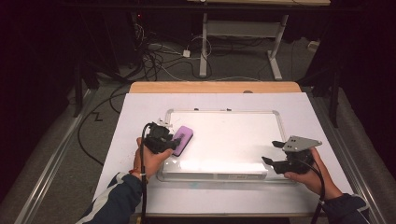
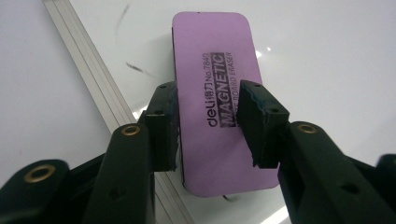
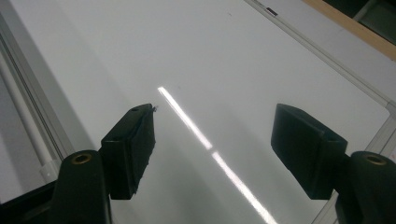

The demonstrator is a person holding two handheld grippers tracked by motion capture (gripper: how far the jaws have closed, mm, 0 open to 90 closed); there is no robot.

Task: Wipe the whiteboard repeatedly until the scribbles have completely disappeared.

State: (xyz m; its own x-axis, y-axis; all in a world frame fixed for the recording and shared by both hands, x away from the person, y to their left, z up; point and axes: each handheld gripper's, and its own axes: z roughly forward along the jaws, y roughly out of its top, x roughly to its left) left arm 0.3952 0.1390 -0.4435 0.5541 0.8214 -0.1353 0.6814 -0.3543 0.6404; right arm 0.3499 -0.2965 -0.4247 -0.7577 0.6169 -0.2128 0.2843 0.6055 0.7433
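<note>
The purple magnetic whiteboard eraser (image 2: 215,100) lies flat on the whiteboard (image 1: 233,140), left of centre in the high view, close to the board's left frame edge. The left gripper (image 2: 210,123) has its two black jaws closed against the eraser's long sides, about midway along it. In the left gripper view, two faint dark marker smudges (image 2: 134,67) sit in the upper left, between eraser and frame. The right gripper (image 3: 215,144), at the lower right in the high view, hovers over bare board with its jaws wide apart and nothing between them. The hold looks shallow, on slick plastic sides; pressing down hard or tilting could make the eraser twist loose or ride up onto the aluminium frame (image 2: 93,88) and miss the smudges.
</note>
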